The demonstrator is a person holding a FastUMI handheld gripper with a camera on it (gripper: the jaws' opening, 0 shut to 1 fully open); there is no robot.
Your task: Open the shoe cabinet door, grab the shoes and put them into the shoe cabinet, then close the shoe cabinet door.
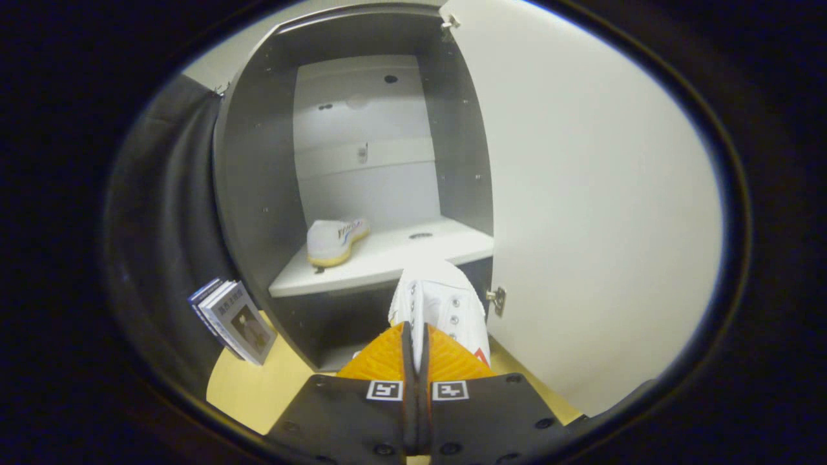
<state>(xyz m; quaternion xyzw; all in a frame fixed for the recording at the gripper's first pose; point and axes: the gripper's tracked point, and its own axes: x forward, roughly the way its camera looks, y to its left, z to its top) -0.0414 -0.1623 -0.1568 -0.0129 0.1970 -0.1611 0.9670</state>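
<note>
the gripper (415,342) is clenched on a white shoe (439,303), held just before the open cabinet (258,194). another shoe (336,240) sits on the shelf (387,258) inside; the door (594,194) stands open.

The shoe cabinet (258,194) was dark grey inside with a white shelf (387,258) and white door (594,194), and both shoes were white, the shelved shoe (334,240) yellow-soled with striped sides.
</note>
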